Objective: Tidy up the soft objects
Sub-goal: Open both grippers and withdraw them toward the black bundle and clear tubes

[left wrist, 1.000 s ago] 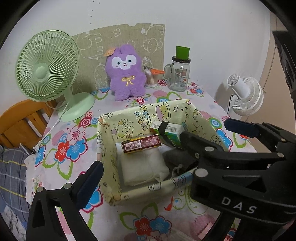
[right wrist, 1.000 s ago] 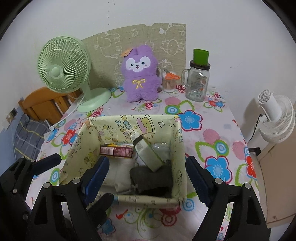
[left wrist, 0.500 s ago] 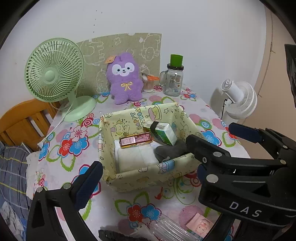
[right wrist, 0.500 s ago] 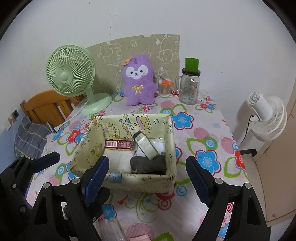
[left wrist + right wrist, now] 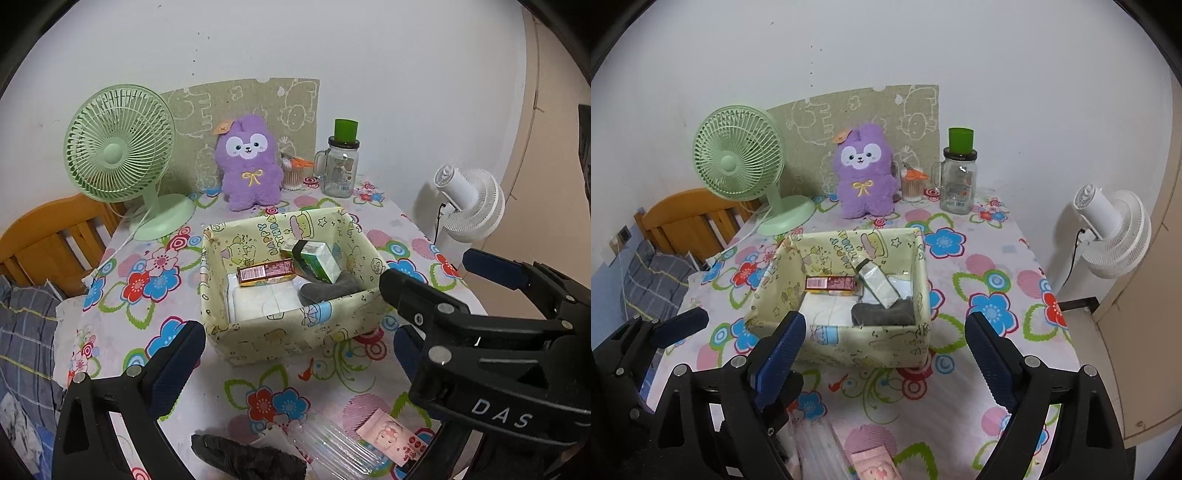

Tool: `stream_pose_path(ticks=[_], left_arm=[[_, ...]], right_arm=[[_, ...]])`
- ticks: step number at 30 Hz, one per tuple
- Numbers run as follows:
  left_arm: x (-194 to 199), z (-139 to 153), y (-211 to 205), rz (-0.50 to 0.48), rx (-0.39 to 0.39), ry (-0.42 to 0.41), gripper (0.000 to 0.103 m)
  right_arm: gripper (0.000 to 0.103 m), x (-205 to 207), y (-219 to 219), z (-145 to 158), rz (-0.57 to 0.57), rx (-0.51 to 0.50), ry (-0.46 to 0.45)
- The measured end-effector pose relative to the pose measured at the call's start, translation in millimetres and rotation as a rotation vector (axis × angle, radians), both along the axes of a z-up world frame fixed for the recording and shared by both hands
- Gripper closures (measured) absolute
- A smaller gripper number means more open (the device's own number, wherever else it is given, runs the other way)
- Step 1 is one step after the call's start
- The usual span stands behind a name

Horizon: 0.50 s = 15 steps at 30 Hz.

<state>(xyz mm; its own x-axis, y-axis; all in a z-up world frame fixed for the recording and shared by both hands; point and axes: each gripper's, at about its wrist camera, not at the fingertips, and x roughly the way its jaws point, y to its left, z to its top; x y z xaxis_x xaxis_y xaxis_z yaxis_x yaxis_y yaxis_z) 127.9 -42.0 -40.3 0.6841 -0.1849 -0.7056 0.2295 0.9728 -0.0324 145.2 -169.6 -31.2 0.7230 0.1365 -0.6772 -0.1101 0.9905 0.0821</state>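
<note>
A yellow cartoon-print fabric box (image 5: 295, 325) (image 5: 871, 343) stands mid-table. It holds a white folded pack (image 5: 258, 299), a brown snack bar (image 5: 266, 271), a green carton (image 5: 314, 258) and a grey cloth (image 5: 328, 288) (image 5: 882, 314). A purple plush (image 5: 247, 162) (image 5: 866, 173) sits at the back. By the near edge lie a dark cloth (image 5: 243, 454), a clear plastic pack (image 5: 332, 443) and a pink packet (image 5: 391, 437). My left gripper (image 5: 291, 354) is open and empty, short of the box. My right gripper (image 5: 884, 352) hangs before the box, jaws opening, nothing between them.
A green fan (image 5: 118, 147) stands back left, a glass jar with a green cup (image 5: 341, 166) and a swab holder (image 5: 293, 173) back right. A white fan (image 5: 1108, 229) stands off the table's right edge. A wooden chair (image 5: 44, 236) is at left.
Both grippers have drawn back and risen from the box, which now looks smaller. The dark cloth, plastic pack and pink packet have come into view at the near edge.
</note>
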Motion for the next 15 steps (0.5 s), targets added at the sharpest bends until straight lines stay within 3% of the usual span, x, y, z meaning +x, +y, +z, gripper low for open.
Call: stream_pose_path(ticks=[15], left_arm=[[-28, -2, -1, -0.001, -0.002, -0.005, 0.000]], right_arm=[[0.012, -33, -4, 1, 0.010, -0.019, -0.018]])
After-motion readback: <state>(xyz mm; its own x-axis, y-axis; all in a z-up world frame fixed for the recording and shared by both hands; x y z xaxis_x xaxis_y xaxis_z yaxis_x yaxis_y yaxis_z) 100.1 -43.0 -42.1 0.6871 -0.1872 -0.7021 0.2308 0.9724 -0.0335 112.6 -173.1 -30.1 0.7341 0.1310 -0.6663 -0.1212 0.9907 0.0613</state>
